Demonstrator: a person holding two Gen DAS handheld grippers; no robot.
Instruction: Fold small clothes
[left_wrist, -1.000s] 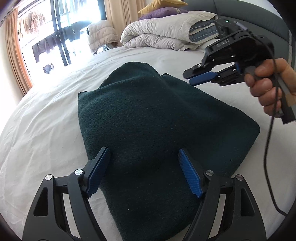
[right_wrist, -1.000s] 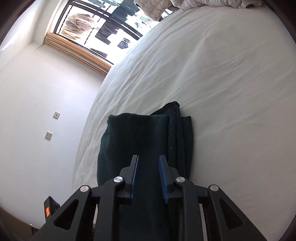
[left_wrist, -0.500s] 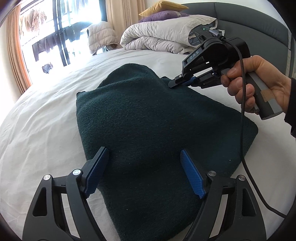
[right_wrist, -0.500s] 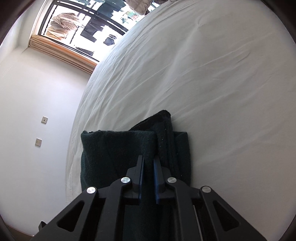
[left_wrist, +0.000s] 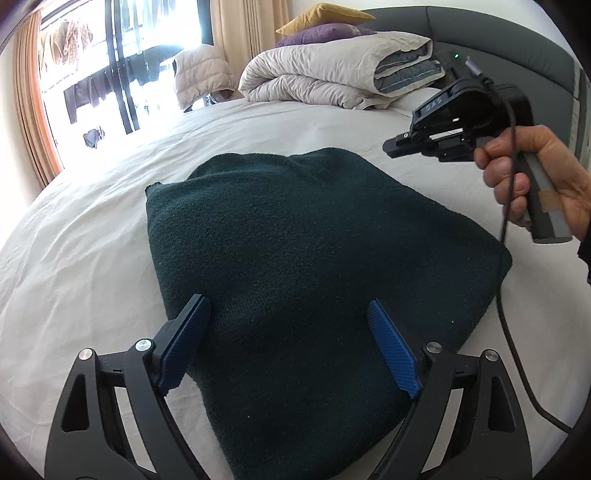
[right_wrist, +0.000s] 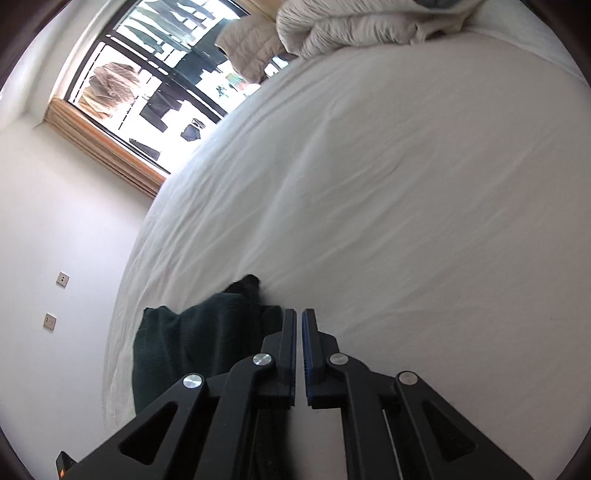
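A folded dark green knit garment lies on the white bed sheet. My left gripper is open, its blue pads spread just above the garment's near end, holding nothing. My right gripper is held in a hand above the garment's far right corner, clear of the cloth. In the right wrist view the right gripper has its jaws closed together with nothing between them. The garment shows there at the lower left, beside the fingers.
A rolled beige duvet with purple and yellow pillows lies at the head of the bed, against a grey headboard. A window with hanging laundry is at the far left. A black cable hangs from the right gripper.
My right gripper has closed fully and lifted up and to the right, away from the garment's far edge. My left gripper has stayed open over the near end.
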